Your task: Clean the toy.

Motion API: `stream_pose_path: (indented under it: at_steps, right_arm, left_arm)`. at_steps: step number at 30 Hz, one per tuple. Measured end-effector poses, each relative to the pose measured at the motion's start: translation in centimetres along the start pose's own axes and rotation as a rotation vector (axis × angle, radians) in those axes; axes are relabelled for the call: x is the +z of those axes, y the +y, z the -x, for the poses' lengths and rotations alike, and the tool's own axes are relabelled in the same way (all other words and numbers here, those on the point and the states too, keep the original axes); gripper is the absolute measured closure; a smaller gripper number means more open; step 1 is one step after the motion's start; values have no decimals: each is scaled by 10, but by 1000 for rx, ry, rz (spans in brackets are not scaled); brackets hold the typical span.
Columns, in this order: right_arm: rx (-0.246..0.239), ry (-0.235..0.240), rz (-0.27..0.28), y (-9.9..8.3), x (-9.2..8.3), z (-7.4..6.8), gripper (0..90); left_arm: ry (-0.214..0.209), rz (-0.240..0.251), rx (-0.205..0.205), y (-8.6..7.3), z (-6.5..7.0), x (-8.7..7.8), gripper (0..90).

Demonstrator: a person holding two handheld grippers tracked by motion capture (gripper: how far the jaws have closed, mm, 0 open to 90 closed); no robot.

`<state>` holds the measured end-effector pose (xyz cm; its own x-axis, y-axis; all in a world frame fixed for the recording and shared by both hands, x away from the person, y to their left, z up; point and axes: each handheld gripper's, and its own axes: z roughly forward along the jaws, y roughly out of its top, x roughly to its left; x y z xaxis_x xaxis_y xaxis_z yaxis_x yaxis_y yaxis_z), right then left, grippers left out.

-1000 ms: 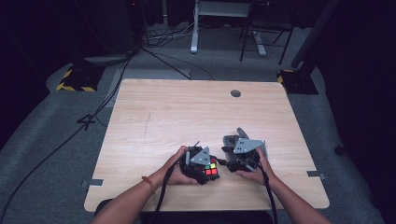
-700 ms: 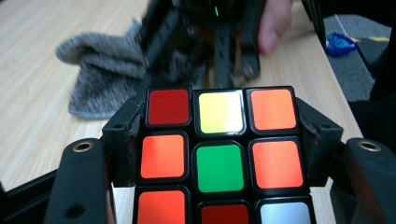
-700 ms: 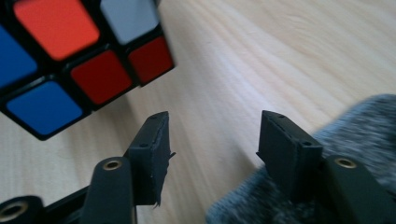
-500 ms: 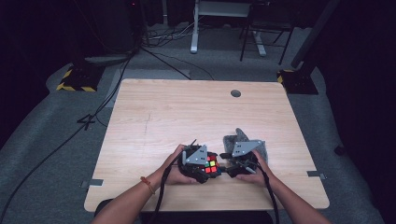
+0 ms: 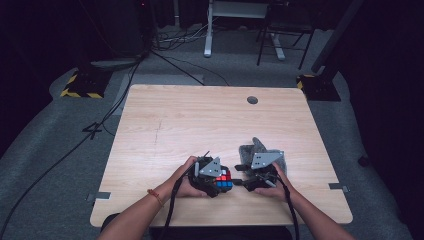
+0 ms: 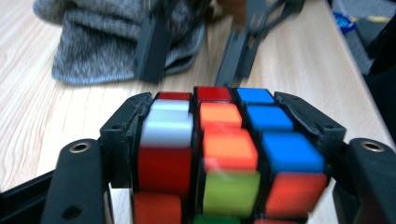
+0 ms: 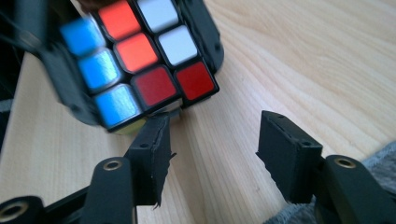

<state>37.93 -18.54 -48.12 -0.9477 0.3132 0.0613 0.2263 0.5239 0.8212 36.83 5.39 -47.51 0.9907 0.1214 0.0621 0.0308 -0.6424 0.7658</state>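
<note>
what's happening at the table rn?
A person at a wooden table works a Rubik's cube with a handheld gripper in each hand. The left gripper is clamped on the cube across two opposite sides. The right gripper faces the cube, its jaws just opened wider, nothing between them; one jaw tip sits by the cube's lower edge. A grey knitted cloth lies on the table behind the right gripper.

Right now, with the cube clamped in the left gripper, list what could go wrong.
1. The right gripper is open, one jaw tip close under the puzzle cube's corner; closing there may pinch a corner rather than a full layer, so a twist could slip.
2. The left gripper clamps the cube's two sides; a hard turn might pry it loose.
3. The grey cloth beside the right hand could snag a jaw.
</note>
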Motion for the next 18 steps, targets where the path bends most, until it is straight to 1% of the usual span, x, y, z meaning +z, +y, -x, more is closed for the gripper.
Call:
stream_pose_path:
  at_steps: [1, 2, 3, 6, 7, 10, 11, 12, 14, 15, 17, 18]
  right_arm:
    - [1, 6, 14, 2, -1, 0, 433]
    - [-8, 0, 13, 3, -2, -2, 432]
    - [-23, -3, 5, 4, -2, -4, 432]
    - [-36, -10, -13, 5, 0, -7, 425]
    - [-39, -20, -17, 5, -1, -7, 424]
    - [-52, -63, -26, 8, -6, -7, 419]
    - [-54, -76, -25, 9, -9, -7, 417]
    - [-56, -88, -23, 10, -12, -6, 418]
    - [-63, -137, -45, 12, -17, -3, 415]
    - [-65, -147, -42, 12, -21, -2, 416]
    - [-53, -183, -44, 15, -28, 1, 414]
    - [-60, -207, -53, 16, -32, 3, 411]
  left_arm:
    - [-5, 2, 2, -1, -1, 0, 324]
    - [-6, 1, -4, -1, -1, -1, 326]
    - [-9, 3, -10, -2, -1, -1, 327]
    - [-28, 3, -17, -4, -3, -1, 329]
    - [-30, 1, -20, -6, -4, -2, 328]
    - [-30, -16, -40, -10, -4, -2, 324]
    - [-28, -15, -31, -11, -5, -3, 323]
    - [-22, -19, -35, -12, -5, -3, 322]
    - [-20, -23, -38, -12, -5, -4, 319]
    - [-21, -39, -45, -13, -5, -3, 315]
    - [-12, -81, -44, -14, -5, -1, 285]
    - [-22, -96, -54, -16, -5, -1, 274]
